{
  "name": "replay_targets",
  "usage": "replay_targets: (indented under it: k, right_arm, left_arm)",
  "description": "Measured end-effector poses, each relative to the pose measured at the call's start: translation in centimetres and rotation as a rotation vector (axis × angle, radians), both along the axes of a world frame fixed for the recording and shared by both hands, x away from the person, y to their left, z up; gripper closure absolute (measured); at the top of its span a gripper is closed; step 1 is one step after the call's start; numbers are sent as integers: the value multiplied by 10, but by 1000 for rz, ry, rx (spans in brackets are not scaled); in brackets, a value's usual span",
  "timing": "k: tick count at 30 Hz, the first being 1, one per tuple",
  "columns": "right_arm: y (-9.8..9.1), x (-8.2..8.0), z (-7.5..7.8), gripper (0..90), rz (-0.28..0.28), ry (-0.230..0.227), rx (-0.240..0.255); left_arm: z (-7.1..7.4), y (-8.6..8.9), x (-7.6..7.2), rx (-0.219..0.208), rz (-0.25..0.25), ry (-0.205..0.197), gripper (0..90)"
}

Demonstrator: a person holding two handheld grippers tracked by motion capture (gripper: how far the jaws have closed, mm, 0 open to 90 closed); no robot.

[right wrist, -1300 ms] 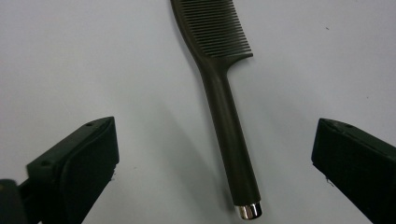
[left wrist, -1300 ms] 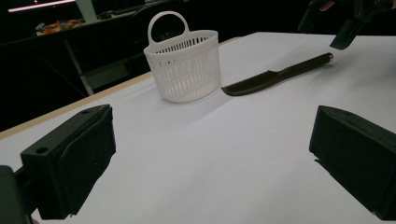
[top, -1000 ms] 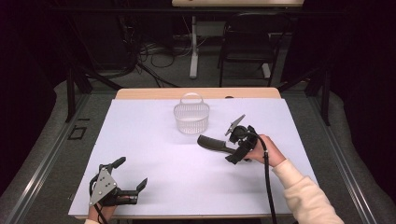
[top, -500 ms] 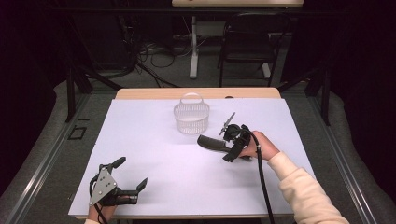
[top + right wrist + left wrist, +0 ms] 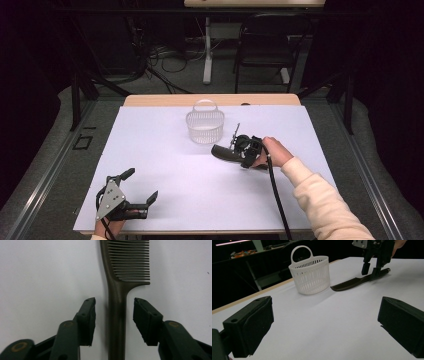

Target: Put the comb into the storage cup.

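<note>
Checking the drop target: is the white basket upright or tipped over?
Upright. The basket stands on its base on the table, handle on top, beside the comb.

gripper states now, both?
Left gripper: open, holding nothing.
Right gripper: jaws have just been closing, astride the comb handle, pads not touching it yet.

Your left gripper (image 5: 325,322) jaws stand wide apart over bare white table (image 5: 324,315). Ahead: white basket (image 5: 310,273), dark comb (image 5: 359,281) beside it, right gripper (image 5: 372,267) straddling the comb's handle.
</note>
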State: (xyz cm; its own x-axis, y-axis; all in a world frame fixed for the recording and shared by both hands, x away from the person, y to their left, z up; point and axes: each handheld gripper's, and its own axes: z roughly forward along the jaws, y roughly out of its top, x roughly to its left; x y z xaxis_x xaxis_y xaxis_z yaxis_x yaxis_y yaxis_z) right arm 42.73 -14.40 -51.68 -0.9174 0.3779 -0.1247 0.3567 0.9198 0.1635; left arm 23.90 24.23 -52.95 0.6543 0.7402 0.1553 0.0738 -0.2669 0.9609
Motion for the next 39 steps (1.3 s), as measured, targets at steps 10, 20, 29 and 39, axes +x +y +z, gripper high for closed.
replay_targets:
  k: [10, 20, 29, 39]
  right_arm:
    - [6, 3, -6, 668, 33, -5, -53]
    - [10, 5, -10, 713, 37, 1, -83]
    - [8, 4, -7, 722, 34, -6, -71]
    - [-1, -4, 6, 722, 13, -20, -9]
  left_arm:
    - [0, 0, 0, 1, 2, 0, 4]
    - [0, 0, 0, 1, 0, 0, 5]
    - [0, 1, -1, -1, 2, -3, 5]
    - [0, 1, 0, 1, 2, -3, 5]
